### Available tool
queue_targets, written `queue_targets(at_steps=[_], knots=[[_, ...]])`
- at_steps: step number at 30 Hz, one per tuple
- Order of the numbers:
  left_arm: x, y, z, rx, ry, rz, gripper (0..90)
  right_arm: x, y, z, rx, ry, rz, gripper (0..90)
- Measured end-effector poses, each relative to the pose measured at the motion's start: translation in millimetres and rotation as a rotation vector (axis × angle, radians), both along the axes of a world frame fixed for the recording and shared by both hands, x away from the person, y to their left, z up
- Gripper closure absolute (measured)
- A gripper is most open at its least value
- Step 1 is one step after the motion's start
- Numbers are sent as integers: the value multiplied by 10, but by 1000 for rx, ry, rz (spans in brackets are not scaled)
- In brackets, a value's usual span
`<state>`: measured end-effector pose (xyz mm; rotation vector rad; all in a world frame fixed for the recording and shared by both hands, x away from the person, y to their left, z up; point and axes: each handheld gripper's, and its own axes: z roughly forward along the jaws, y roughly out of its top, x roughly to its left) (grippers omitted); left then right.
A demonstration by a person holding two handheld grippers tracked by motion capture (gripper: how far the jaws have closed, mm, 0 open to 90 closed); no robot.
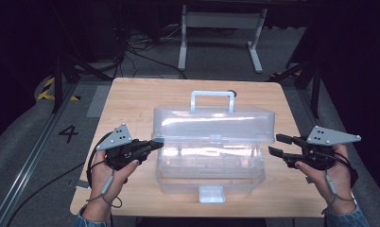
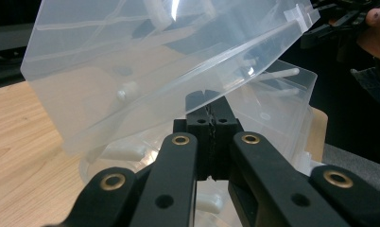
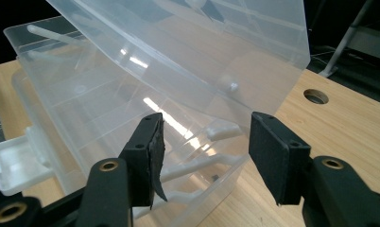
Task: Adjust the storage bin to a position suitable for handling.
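Observation:
A clear plastic toolbox (image 1: 209, 163) stands in the middle of the wooden table (image 1: 131, 101), its lid (image 1: 214, 120) raised partway and its handle (image 1: 212, 97) at the back. A white latch (image 1: 211, 194) juts from the box's front. My left gripper (image 1: 157, 143) is shut, its tips (image 2: 207, 101) up against the underside of the lid's left edge (image 2: 178, 90); nothing shows between the pads. My right gripper (image 1: 275, 144) is open by the box's right end. In the right gripper view its jaws (image 3: 204, 137) flank that end without touching it.
A round hole (image 3: 315, 96) is cut in the table near the far edge, behind the box. Bare wood lies to both sides of the box. On the dark floor beyond stand a white metal frame (image 1: 221, 33) and cables, with a "4" marking (image 1: 68, 133) at the left.

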<state>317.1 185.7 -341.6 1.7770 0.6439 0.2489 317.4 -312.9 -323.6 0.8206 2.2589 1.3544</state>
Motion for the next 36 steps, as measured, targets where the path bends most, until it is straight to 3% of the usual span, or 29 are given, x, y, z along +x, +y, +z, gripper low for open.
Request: queue_targets(at_steps=[13, 26, 36], knots=[[25, -17, 0, -1, 3, -3, 900, 82, 146, -111, 37, -38, -47, 474], [52, -50, -5, -6, 1, -1, 900, 132, 242, -104, 61, -120, -105, 479], [62, -34, -13, 29, 11, 18, 853, 123, 223, -75, 51, -159, -160, 645]])
